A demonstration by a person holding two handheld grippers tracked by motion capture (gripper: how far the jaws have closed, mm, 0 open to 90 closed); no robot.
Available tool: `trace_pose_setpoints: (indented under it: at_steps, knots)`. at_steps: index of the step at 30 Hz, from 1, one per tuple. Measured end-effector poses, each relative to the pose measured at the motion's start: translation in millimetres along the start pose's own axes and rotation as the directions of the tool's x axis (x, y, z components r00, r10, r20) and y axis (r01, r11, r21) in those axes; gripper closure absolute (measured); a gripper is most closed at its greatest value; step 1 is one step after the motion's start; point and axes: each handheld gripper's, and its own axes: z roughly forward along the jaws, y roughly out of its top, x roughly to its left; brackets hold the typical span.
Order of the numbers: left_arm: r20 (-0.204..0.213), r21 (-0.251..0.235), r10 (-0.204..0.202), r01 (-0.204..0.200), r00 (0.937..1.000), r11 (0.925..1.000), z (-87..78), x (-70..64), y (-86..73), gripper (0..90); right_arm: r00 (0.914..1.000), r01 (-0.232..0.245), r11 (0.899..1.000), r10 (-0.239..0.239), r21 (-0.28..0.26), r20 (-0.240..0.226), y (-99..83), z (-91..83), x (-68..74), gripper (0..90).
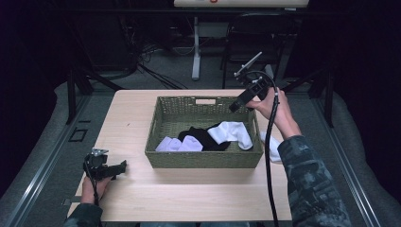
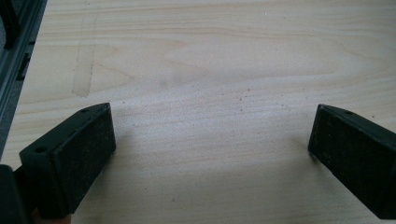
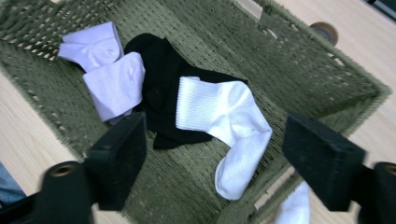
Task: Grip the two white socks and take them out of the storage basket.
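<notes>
Two hand-held grippers work over a pale wooden surface (image 1: 189, 198) that carries a woven olive-green basket (image 1: 204, 161) near its middle. The left hand-held gripper (image 1: 120, 166) lies low at the near left corner of the surface, well apart from the basket, held by the person's left hand (image 1: 91, 187); in the left gripper view its jaws stand wide apart with only bare wood grain between them, gripping nothing. The right hand-held gripper (image 1: 234, 106) hangs over the basket's far right corner, raised above the rim and tilted down into it, held by the right hand (image 1: 274, 106). In the right gripper view its jaws are also spread wide and hold nothing.

Inside the basket a long white sock (image 3: 229, 135) lies bent across the floor toward the right wall, its ribbed cuff resting on a black sock (image 3: 161, 74) at the centre. Two folded white socks (image 3: 109, 70) lie touching each other at the left of the black one. Another white sock (image 1: 272, 149) lies on the surface just outside the basket's right wall, touching it.
</notes>
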Motion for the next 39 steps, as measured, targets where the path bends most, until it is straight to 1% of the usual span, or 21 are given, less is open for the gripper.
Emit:
trace_pose_setpoints:
  at_steps: [1,2,3,4,5,6,9,10,13,16,21,23,24,27,29,30,32,35,36,38,39]
  knots:
    - [0.000,0.000,0.000,0.000,1.0000,1.0000,0.0,0.0,0.0,0.5,1.0000,0.000,1.000,0.000,0.000,0.000,0.0,0.0,0.0,23.2]
    - [0.000,0.000,0.000,0.000,1.0000,1.0000,0.0,0.0,0.0,0.5,1.0000,-0.010,1.000,0.010,0.012,0.002,2.4,11.5,-3.9,28.0]
    - [-0.006,-0.009,-0.001,0.001,1.0000,1.0000,0.6,-0.2,-0.2,0.5,1.0000,-0.010,1.000,0.010,0.012,0.002,2.4,11.5,-3.9,28.0]
    - [-0.006,-0.009,-0.002,0.002,1.0000,1.0000,0.6,-0.2,-0.2,0.5,0.9998,-0.018,0.999,0.018,0.041,-0.004,4.1,23.4,-9.2,30.2]
    - [-0.006,-0.009,-0.002,0.002,1.0000,1.0000,0.6,-0.2,-0.2,0.6,0.9998,-0.018,0.999,0.018,0.041,-0.004,4.1,23.4,-9.2,30.2]
    - [-0.007,-0.013,-0.003,0.003,1.0000,0.9999,0.8,-0.3,-0.4,0.6,0.9995,-0.032,0.998,0.032,0.059,-0.002,4.6,35.3,-12.8,33.3]
    - [-0.010,-0.012,-0.003,0.003,0.9999,0.9999,0.7,-0.3,-0.3,0.6,0.9990,-0.044,0.996,0.044,0.080,-0.003,4.6,46.5,-17.1,35.2]
    - [-0.009,-0.013,-0.002,0.002,1.0000,0.9999,0.9,-0.2,-0.3,0.6,0.9978,-0.066,0.994,0.066,0.083,-0.002,3.9,57.0,-21.7,36.6]
    - [-0.008,-0.013,-0.001,0.001,1.0000,0.9999,0.9,-0.1,-0.3,0.6,0.9963,-0.085,0.992,0.085,0.092,0.002,2.9,67.2,-26.6,37.9]
    - [-0.008,-0.011,0.000,0.000,1.0000,0.9999,0.8,0.0,-0.2,0.6,0.9913,-0.132,0.986,0.132,0.100,0.007,-1.0,84.5,-35.3,40.0]
    - [-0.007,-0.012,0.001,-0.001,1.0000,0.9999,0.9,0.0,-0.2,0.6,0.9864,-0.164,0.982,0.162,0.090,0.029,-7.1,97.0,-41.9,42.6]
    - [-0.006,-0.011,0.001,-0.001,1.0000,0.9999,0.9,0.1,-0.2,0.6,0.9832,-0.181,0.979,0.177,0.093,0.045,-10.3,102.6,-43.8,43.7]
    - [-0.006,-0.012,0.001,-0.001,1.0000,0.9999,0.9,0.1,-0.1,0.6,0.9787,-0.200,0.975,0.195,0.093,0.064,-13.7,108.1,-45.1,45.0]
    - [-0.006,-0.013,0.001,-0.001,1.0000,0.9999,1.0,0.1,-0.1,0.6,0.9779,-0.202,0.974,0.195,0.103,0.074,-15.1,110.1,-47.5,45.6]
    - [-0.006,-0.013,0.000,0.000,1.0000,0.9999,1.0,0.0,-0.1,0.6,0.9751,-0.212,0.972,0.203,0.104,0.090,-16.9,113.7,-48.8,46.9]
    - [-0.007,-0.012,0.000,0.000,1.0000,0.9999,1.0,0.0,-0.1,0.6,0.9706,-0.224,0.969,0.212,0.104,0.115,-18.4,118.4,-48.3,48.2]
    - [-0.006,-0.012,0.000,0.000,1.0000,0.9999,1.0,0.0,-0.1,0.6,0.9713,-0.222,0.969,0.210,0.107,0.111,-19.0,119.9,-48.6,48.8]
    - [-0.006,-0.012,0.000,0.000,1.0000,0.9999,1.0,0.0,-0.1,0.6,0.9681,-0.225,0.967,0.208,0.122,0.140,-19.9,124.2,-47.8,50.1]
    - [-0.006,-0.012,0.000,0.000,1.0000,0.9999,1.0,0.1,-0.1,0.6,0.9646,-0.226,0.966,0.203,0.129,0.168,-20.5,126.5,-47.5,50.8]
    - [-0.006,-0.012,0.001,-0.001,1.0000,0.9999,1.0,0.1,-0.1,0.6,0.9660,-0.219,0.965,0.194,0.145,0.172,-20.4,126.7,-48.5,50.9]
    - [-0.006,-0.012,0.002,-0.002,1.0000,0.9999,1.0,0.2,-0.1,0.6,0.9634,-0.229,0.963,0.204,0.140,0.173,-21.8,129.1,-48.8,51.3]
